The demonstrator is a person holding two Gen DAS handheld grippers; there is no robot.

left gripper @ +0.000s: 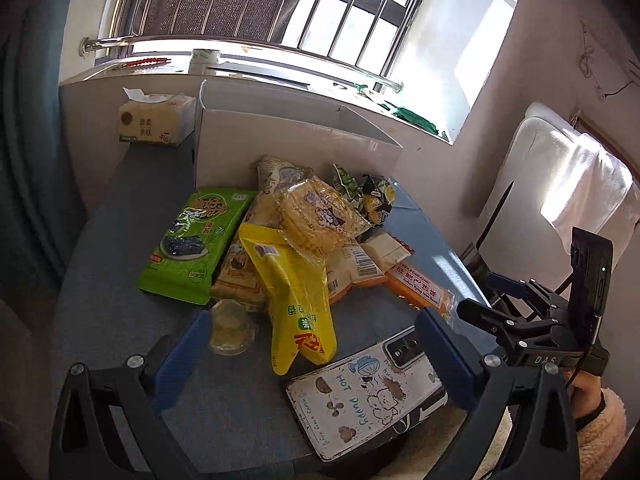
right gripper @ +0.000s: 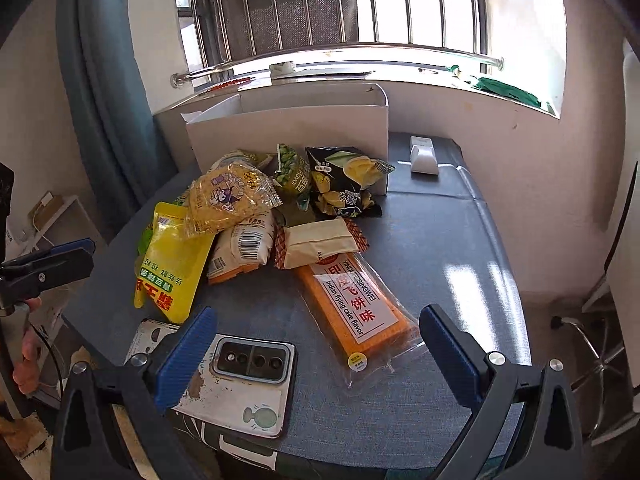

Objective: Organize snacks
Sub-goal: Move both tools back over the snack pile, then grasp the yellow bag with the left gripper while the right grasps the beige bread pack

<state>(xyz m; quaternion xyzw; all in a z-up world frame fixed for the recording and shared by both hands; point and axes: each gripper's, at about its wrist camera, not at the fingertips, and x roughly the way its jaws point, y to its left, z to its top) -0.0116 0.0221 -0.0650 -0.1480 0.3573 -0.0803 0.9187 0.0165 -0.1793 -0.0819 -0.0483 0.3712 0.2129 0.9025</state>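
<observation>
A heap of snacks lies in the middle of the grey surface [right gripper: 440,240], right in front of a white box [right gripper: 288,128] with an open top. Nothing put away yet, by the look of it.

Yellow bag [left gripper: 296,300] at the near edge of the heap, leaning on the others. Green packet [left gripper: 192,244] flat on the left side. Round noodle pack [left gripper: 316,216] sitting on top. Long orange packet [right gripper: 356,304] flat on the right, partly under a small cream packet [right gripper: 320,240]. Two small dark bags [right gripper: 344,184] propped against the box wall. A little clear cup [left gripper: 230,328] just beside the yellow bag. A phone [right gripper: 240,380] lies at the near edge, not a snack, so best left alone.

Left gripper [left gripper: 316,356] hangs above the near edge with fingers wide apart, holding nothing. Right gripper [right gripper: 316,356] the same, fingers apart and empty, close to the orange packet and the phone.

Best to start from the top or the edges, probably. Take the noodle pack or the yellow bag first, so nothing underneath slides off. Pinch a bag by a sealed edge, not the puffy middle, and squeeze gently, since crackers and noodles break. Lift clear over the box wall, then set down inside. For the flat orange packet, slide one finger under an edge, away from the phone.
</observation>
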